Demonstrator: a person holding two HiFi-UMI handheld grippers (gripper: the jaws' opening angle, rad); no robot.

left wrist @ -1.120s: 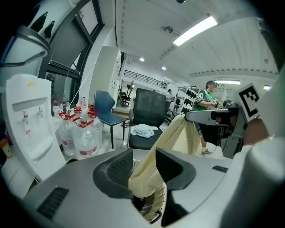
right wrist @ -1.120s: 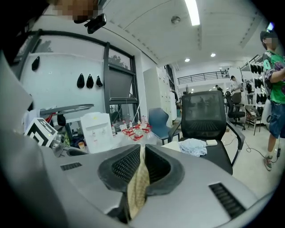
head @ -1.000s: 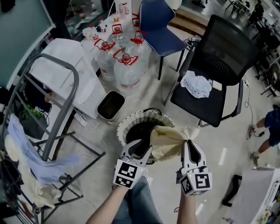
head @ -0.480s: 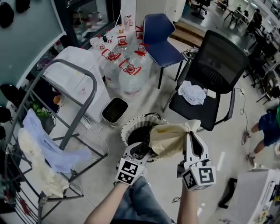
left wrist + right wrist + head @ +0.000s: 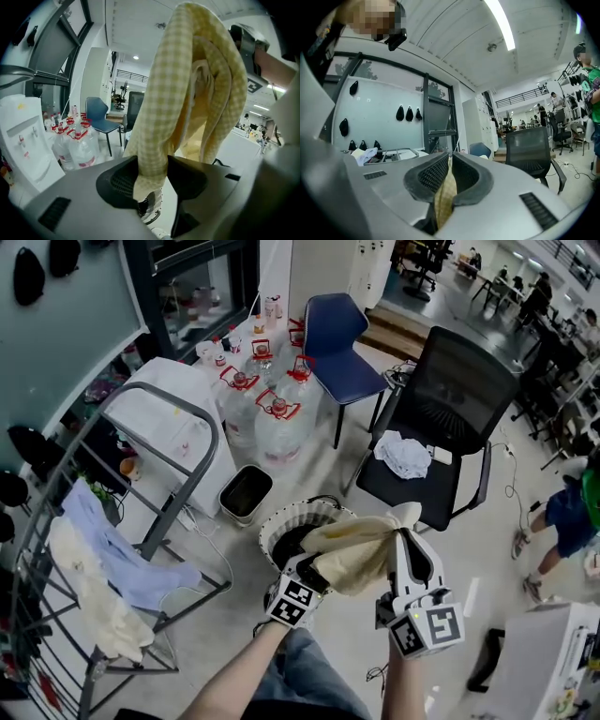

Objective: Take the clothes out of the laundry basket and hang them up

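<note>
The pale yellow checked cloth point(image 5: 354, 554) hangs over the round white laundry basket point(image 5: 274, 521), near us. We should lift it fully clear before swinging left to the grey metal drying rack point(image 5: 183, 470). The right gripper point(image 5: 412, 538) pinches its top corner tight; the left gripper point(image 5: 307, 570) has just been opening its jaws, the lower fold loose between them.

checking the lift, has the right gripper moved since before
Yes: the right gripper, holding the yellow cloth, has risen from the laundry basket toward the black chair's seat edge.
</note>
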